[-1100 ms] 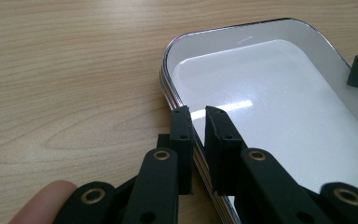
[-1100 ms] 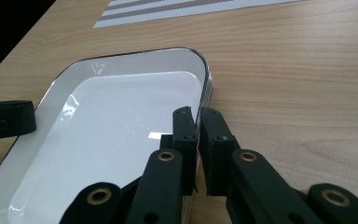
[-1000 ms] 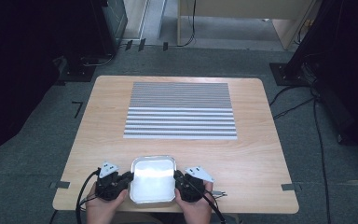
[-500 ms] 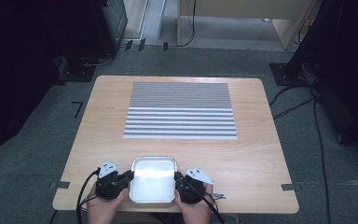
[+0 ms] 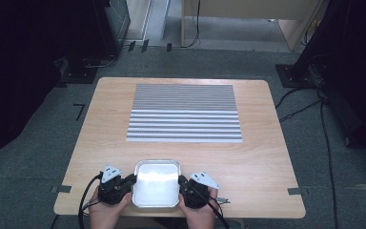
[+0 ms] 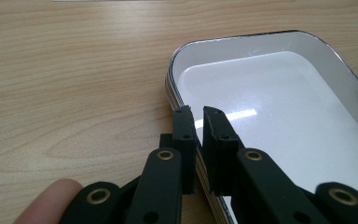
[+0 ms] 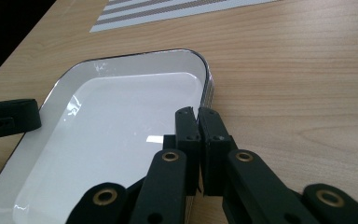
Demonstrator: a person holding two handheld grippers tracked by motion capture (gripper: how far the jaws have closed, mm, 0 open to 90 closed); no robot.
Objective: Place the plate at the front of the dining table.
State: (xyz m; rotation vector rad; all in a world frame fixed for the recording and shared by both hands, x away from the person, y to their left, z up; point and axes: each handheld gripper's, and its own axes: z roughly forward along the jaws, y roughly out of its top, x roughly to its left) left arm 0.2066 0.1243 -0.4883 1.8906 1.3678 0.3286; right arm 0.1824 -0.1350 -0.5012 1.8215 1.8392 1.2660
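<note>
Little has shifted over the last second: the tray [image 5: 156, 183] sits at the same near-centre spot on the table [image 5: 267, 157], and only the right gripper [image 5: 187, 186] seems to have settled a touch closer against the tray's right side.

Each gripper has taken one of the tray's short sides. In the left gripper view, the left gripper [image 6: 199, 135] has its jaws astride the left rim, one outside over the wood and one inside over the white floor, drawn nearly together with the rim edge between them. In the right gripper view the right gripper's jaws are pressed almost flat together on the right rim in the same way. Both look clamped on the tray.

Gripping opposite sides at about the same point along each rim makes sense for a wide, shallow, empty tray: it would stay level and not swing if lifted. It rests flat on the wood for now, as far as I can judge.

The striped mat [image 5: 185, 113] lies farther off, well apart from the tray, with bare table between.
</note>
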